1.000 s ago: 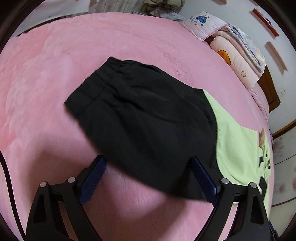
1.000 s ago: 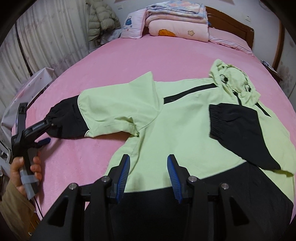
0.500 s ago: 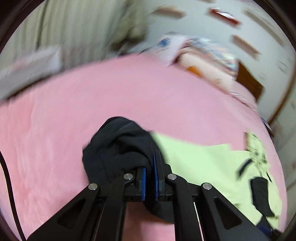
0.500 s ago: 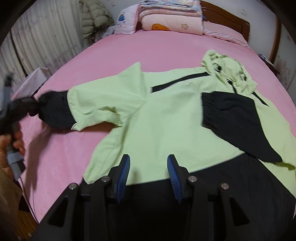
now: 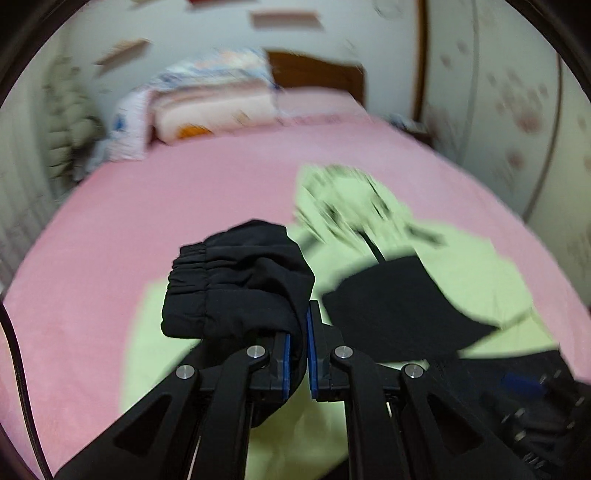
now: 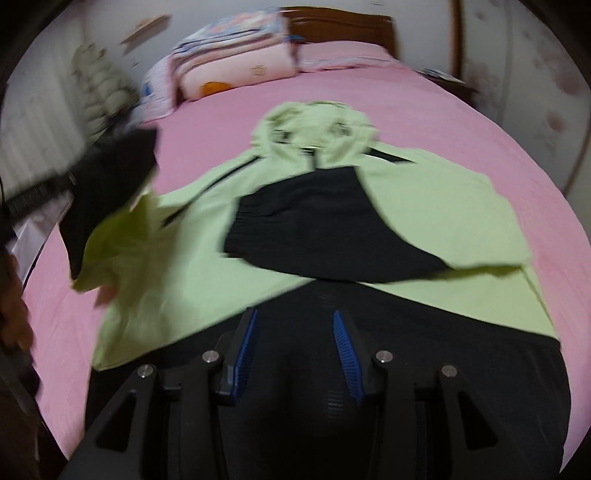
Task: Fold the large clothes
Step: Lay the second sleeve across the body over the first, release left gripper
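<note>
A light green hooded jacket [image 6: 207, 266] with black cuffs and a black hem lies spread on the pink bed [image 6: 443, 122]. My left gripper [image 5: 298, 332] is shut on the black cuff of the left sleeve [image 5: 236, 291] and holds it lifted above the jacket body [image 5: 155, 354]; it shows at the left of the right wrist view [image 6: 110, 177]. The right sleeve [image 6: 321, 229] lies folded across the chest. My right gripper [image 6: 293, 350] is open and empty over the black hem [image 6: 332, 424]. The hood [image 6: 314, 125] points toward the headboard.
Folded quilts and pillows [image 6: 229, 62] are stacked at the head of the bed by a wooden headboard [image 6: 340, 18]. A puffy coat [image 6: 96, 85] hangs at the far left. A wardrobe wall [image 5: 517, 92] stands on the right.
My left gripper shut on the left sleeve cuff, lifted it off the bed and swung it inward over the jacket. My right gripper stayed open by the hem.
</note>
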Tool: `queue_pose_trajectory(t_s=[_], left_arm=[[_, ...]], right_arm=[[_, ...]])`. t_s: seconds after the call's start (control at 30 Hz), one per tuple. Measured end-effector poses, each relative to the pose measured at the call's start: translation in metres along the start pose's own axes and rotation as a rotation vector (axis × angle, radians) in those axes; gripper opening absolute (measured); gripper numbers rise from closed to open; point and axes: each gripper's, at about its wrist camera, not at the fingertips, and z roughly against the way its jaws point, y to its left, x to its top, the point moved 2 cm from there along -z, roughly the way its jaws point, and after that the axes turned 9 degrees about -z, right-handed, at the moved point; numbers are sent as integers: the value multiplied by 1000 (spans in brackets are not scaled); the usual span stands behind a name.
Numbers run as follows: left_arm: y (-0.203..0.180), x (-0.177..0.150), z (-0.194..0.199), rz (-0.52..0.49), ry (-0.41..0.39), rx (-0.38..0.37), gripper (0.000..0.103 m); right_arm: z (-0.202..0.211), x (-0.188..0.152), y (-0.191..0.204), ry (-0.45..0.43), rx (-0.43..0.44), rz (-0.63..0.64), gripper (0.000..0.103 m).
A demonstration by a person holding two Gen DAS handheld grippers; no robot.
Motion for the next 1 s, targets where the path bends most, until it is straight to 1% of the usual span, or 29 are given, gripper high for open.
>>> queue_pose_trajectory(t_s=[0.07,0.13,0.17,0.2,0.23,0.3,0.33,0.37,0.4,0.5,0.63,0.7,0.77,0.83,0.9,0.97,1.0], left_arm=[[-35,-8,-31,-61,79,-19,6],[-63,-14,-55,-111,156,-23,10],[-71,-19,-60,-127,177,-26,17],[-77,-26,-61,-139,187,-31,29],[-84,-30,-62,-156,195,-30,36],[-92,-34,-56,-179,185,-23,57],[-94,-34,-51,-186,174,-25,62],[-93,-37,-48,-188,167,-28,68],[-95,-38,-41,-189,157,-39,72],[-85,-42,-20,-174,139,-72,75],[-70,-54,11,-111,117,-123,78],[-63,-61,25,-87,109,-145,82],[-55,-66,35,-53,100,-165,83],[-49,-71,44,-25,92,-199,84],[-44,-77,49,-5,90,-237,88],[-41,-85,53,2,84,-237,92],[-38,-90,55,5,77,-226,94]], right_arm=[[-1,0,-23,8,-20,-37,42],[-4,-1,-44,18,-41,-67,42],[-4,-2,-51,23,-45,-77,42],[-5,-3,-59,29,-49,-90,42],[-6,-4,-63,31,-52,-97,42],[-7,-6,-72,32,-56,-109,42],[-7,-7,-76,33,-57,-113,42],[-8,-7,-79,33,-55,-117,42],[-8,-7,-81,33,-52,-121,42],[-10,-5,-79,33,-30,-124,42],[-10,0,-64,25,6,-99,42],[-9,3,-49,19,26,-67,42],[-7,7,-34,9,43,-33,42],[-3,11,-16,-6,60,10,42],[1,15,-2,-16,80,44,42],[3,18,16,-22,107,89,42],[4,19,24,-22,118,111,42]])
